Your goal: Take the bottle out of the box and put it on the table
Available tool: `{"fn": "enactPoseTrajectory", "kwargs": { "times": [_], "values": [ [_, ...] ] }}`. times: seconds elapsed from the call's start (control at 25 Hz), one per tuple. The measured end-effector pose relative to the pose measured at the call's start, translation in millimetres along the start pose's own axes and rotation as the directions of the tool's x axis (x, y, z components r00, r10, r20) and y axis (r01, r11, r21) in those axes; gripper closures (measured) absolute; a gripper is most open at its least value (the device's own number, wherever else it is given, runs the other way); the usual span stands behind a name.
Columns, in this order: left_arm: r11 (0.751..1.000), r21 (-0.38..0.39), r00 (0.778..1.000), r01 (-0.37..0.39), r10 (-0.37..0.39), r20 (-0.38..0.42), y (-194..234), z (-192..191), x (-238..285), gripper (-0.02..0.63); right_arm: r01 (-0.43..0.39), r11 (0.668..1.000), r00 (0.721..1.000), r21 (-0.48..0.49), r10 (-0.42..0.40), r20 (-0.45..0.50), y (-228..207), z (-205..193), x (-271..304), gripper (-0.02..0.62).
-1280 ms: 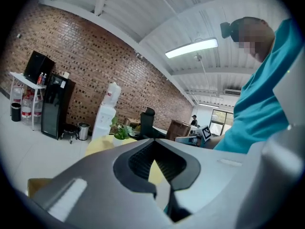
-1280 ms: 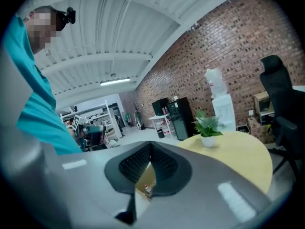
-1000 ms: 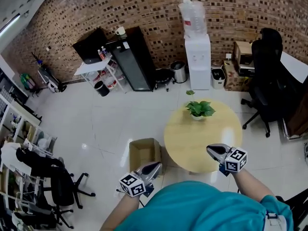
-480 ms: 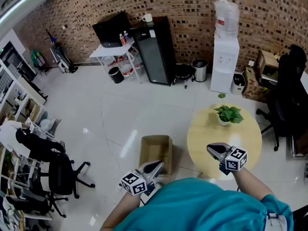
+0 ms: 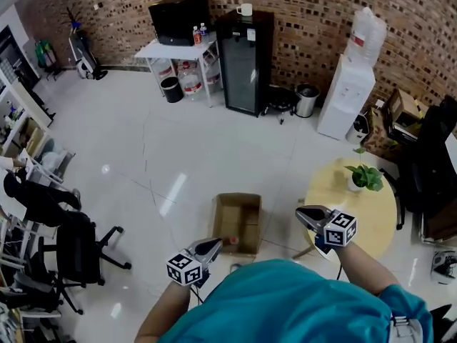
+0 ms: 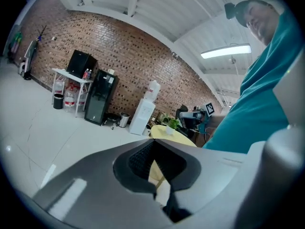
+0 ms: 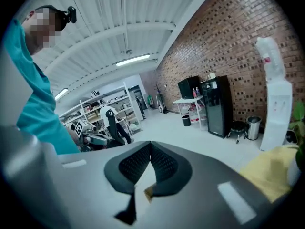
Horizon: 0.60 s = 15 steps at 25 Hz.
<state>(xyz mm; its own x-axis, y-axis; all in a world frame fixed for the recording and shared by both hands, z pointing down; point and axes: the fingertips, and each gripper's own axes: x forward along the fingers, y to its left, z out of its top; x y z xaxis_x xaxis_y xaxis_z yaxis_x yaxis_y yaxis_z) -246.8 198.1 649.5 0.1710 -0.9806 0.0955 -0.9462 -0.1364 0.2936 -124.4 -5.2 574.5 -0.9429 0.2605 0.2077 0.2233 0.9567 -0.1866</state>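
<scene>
Approach stage, I'm near box (image 5: pixel 238 220); left gripper (image 5: pixel 216 244), right gripper (image 5: pixel 301 212) both closed, empty. Bottle (image 5: pixel 232 241) inside, probably. Next: open, dip in.

Black fridge (image 5: pixel 243 66) against brick wall (image 5: pixel 307 13), white mug (image 5: pixel 245 9) on top. White stand (image 5: pixel 175 48) just left of fridge; steel bin (image 5: pixel 307 100), water dispenser (image 5: pixel 344 95) right of fridge.

Head view from high overhead, steeply down, round table (image 5: pixel 364 220) lower right, far; left gripper view low, level, table ahead; right gripper view low, table close at right edge; all three share table, black fridge (image 5: pixel 246 63)
</scene>
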Motion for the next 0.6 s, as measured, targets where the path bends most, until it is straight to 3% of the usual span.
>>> {"fn": "enactPoseTrajectory", "kwargs": {
  "times": [0.12, 0.28, 0.36, 0.44, 0.52, 0.6],
  "values": [
    [0.998, -0.057, 0.999, -0.035, 0.034, -0.027, 48, -1, 27, 0.606, -0.032, 0.999, 0.999, -0.003, 0.032, -0.032, -34, 8, 42, 0.592],
    [0.993, -0.056, 0.986, -0.108, 0.099, -0.133, 83, -22, 83, 0.606, -0.11, 0.993, 0.992, -0.032, 0.108, -0.063, -88, -5, 78, 0.591],
    [0.986, -0.038, 0.962, -0.162, 0.149, -0.227, 96, -28, 130, 0.606, -0.177, 0.984, 0.982, -0.033, 0.174, -0.071, -133, -10, 89, 0.589],
    [0.975, -0.022, 0.924, -0.221, 0.202, -0.325, 103, -32, 199, 0.605, -0.253, 0.967, 0.964, -0.028, 0.25, -0.086, -198, -16, 88, 0.584],
    [0.96, -0.036, 0.889, -0.276, 0.241, -0.39, 114, -36, 274, 0.58, -0.319, 0.948, 0.943, -0.023, 0.315, -0.106, -271, -24, 87, 0.578],
    [0.944, -0.059, 0.859, -0.326, 0.27, -0.435, 134, -51, 318, 0.554, -0.361, 0.932, 0.925, -0.017, 0.355, -0.136, -316, -43, 103, 0.566]
  ]
}}
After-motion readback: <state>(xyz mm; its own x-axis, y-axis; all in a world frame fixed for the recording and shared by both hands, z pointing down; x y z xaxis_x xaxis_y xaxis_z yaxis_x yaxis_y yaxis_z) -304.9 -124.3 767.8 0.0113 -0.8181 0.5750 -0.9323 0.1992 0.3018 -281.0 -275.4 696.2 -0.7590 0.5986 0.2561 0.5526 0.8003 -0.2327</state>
